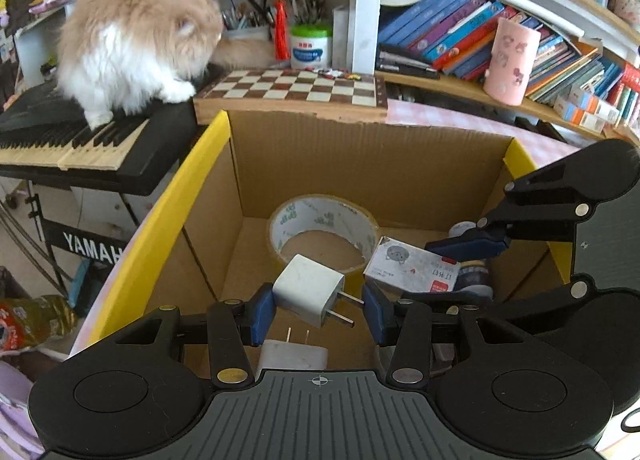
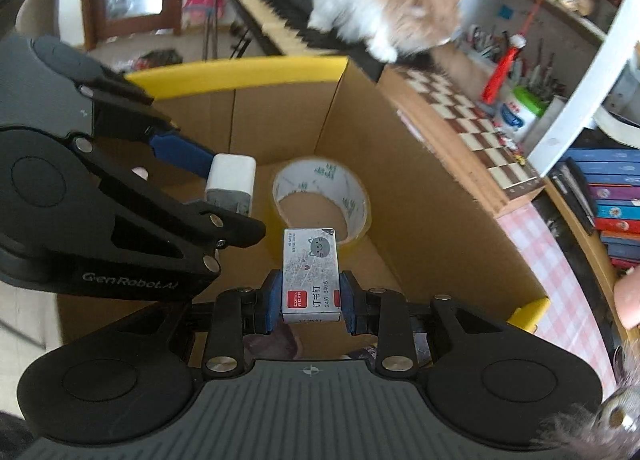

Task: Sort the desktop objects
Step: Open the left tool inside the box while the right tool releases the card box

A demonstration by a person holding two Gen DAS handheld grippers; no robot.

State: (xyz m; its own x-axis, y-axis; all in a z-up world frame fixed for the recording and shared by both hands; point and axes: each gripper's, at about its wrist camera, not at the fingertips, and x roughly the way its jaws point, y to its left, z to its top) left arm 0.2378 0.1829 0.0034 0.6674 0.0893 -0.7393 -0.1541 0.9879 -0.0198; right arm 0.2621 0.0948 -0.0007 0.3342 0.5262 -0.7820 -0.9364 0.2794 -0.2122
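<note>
Holding both things low over the cardboard box (image 1: 360, 148), the left gripper (image 1: 318, 310) clamped a white plug (image 1: 308, 292); the right gripper (image 2: 307, 298) squeezed a staple box (image 2: 310, 272). Letting go gently above bare floor, clear of the tape roll (image 2: 320, 196), looked best.

1. Hand-held grippers: 2 – left hand-held gripper (image 1: 319, 312), right hand-held gripper (image 2: 311, 297).
2. White plug adapters: 2 – one (image 1: 308, 290) between the left one's pads, a second (image 1: 293, 354) on the box floor below it.
3. Staple boxes: 1 (image 2: 311, 274).
4. Tape rolls: 1 (image 1: 324, 232), far end of the box floor.
5. Cardboard boxes: 1 (image 1: 360, 156).
6. Cats: 1 (image 1: 136, 44), on the keyboard.
7. Piano keyboards: 1 (image 1: 80, 140).
8. Chessboards: 1 (image 1: 296, 88).
9. Pink cups: 1 (image 1: 510, 60), far right shelf.
10. Books: too many to count.
</note>
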